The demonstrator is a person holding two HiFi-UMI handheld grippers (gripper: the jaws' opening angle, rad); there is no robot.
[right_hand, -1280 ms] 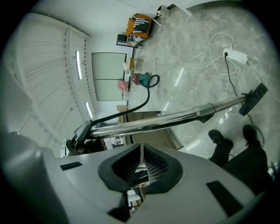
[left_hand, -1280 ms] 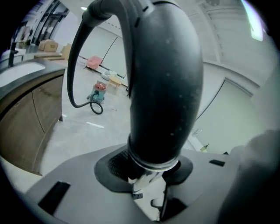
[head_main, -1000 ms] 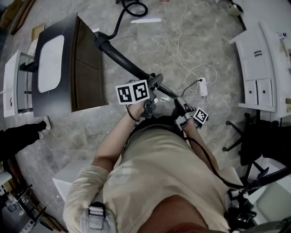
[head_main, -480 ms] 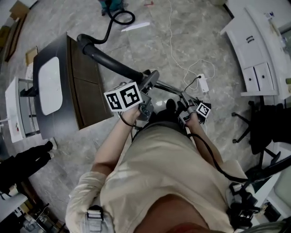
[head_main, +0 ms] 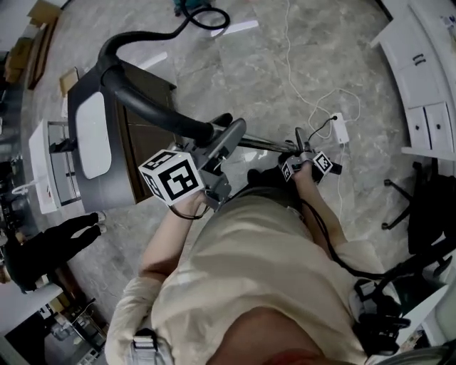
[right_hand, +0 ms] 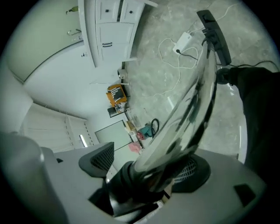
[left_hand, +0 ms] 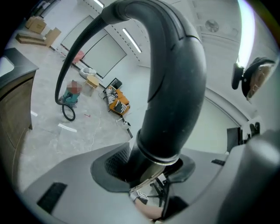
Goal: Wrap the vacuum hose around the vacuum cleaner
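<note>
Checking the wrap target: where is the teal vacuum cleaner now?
Head view, top edge, left of centre: the teal vacuum cleaner sits on the marble floor beyond the dark cabinet.

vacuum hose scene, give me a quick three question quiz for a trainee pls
1. True or false: the black hose rises in an arch off the floor.
2. The vacuum cleaner body is: A) teal B) yellow C) white
3. Which claw has the shiny metal tube between its jaws?
Key: 1 true; 2 A; 3 the right claw, whose jaws have just been opening, tube between them.
</note>
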